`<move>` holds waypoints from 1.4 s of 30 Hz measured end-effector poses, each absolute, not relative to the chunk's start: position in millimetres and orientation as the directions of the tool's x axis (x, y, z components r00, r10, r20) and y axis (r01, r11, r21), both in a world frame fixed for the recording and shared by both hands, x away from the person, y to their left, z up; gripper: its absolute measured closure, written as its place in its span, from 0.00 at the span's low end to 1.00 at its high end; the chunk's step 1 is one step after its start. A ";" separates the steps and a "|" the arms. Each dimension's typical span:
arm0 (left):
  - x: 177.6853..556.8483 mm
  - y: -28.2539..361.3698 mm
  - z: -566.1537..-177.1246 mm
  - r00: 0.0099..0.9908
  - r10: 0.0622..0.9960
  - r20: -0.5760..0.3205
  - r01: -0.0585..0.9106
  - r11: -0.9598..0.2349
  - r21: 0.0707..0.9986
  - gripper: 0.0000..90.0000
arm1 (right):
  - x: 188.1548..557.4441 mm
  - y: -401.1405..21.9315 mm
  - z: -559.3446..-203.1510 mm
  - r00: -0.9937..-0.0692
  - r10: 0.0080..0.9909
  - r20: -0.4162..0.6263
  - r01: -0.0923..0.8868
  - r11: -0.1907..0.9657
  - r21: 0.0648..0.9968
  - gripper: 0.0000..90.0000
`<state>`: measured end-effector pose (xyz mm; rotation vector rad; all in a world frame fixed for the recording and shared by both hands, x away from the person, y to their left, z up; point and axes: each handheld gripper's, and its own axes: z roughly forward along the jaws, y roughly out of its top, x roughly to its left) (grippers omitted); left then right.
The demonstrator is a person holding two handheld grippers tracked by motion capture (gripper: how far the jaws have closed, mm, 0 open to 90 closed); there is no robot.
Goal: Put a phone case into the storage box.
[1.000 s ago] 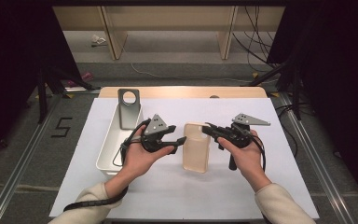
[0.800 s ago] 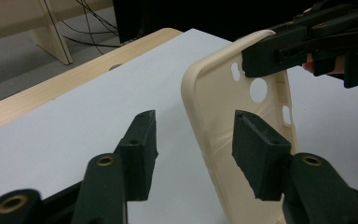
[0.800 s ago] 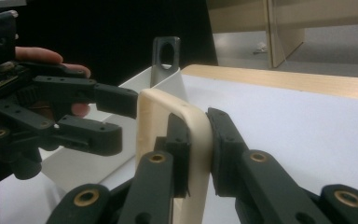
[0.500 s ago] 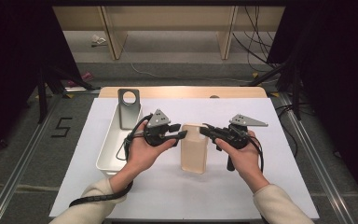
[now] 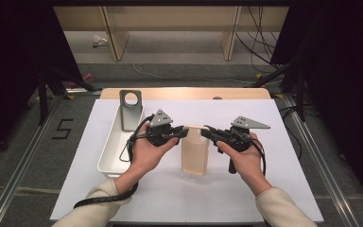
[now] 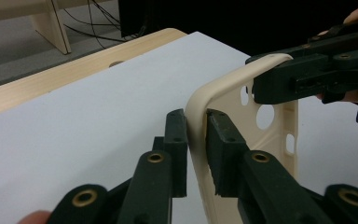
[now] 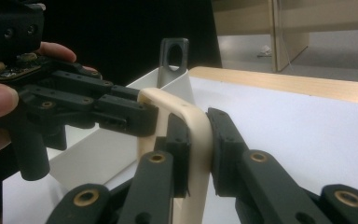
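High view: I've got the cream phone case (image 5: 194, 152) standing on edge on the white table sheet (image 5: 283, 189), between my 2 grippers, just right of the white tray (image 5: 108, 158). Left gripper (image 5: 183, 133) pinches its top left corner, right gripper (image 5: 207, 131) the top right. Left gripper view: jaws have just been closing, pads now tight on the case rim. Right gripper view: jaws narrow, clamped on the rim; grey bracket (image 7: 175, 53) stands in the tray behind
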<state>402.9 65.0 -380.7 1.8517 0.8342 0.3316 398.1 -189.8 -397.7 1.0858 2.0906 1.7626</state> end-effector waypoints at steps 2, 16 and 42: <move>402.1 65.3 -380.2 0.715 0.684 -0.145 0.393 -0.221 0.893 0.90 | 398.2 -190.1 -397.8 -0.711 0.636 0.299 0.401 0.017 0.916 0.89; 395.8 65.7 -371.2 0.691 0.718 -0.084 0.337 -0.217 0.916 0.93 | 399.3 -187.2 -398.9 -0.711 0.665 0.229 0.366 0.072 0.928 0.74; 405.7 100.9 -350.2 0.633 0.770 -0.080 0.305 -0.154 0.940 0.92 | 394.5 -202.3 -397.5 -0.722 0.678 0.137 0.341 0.176 0.924 0.27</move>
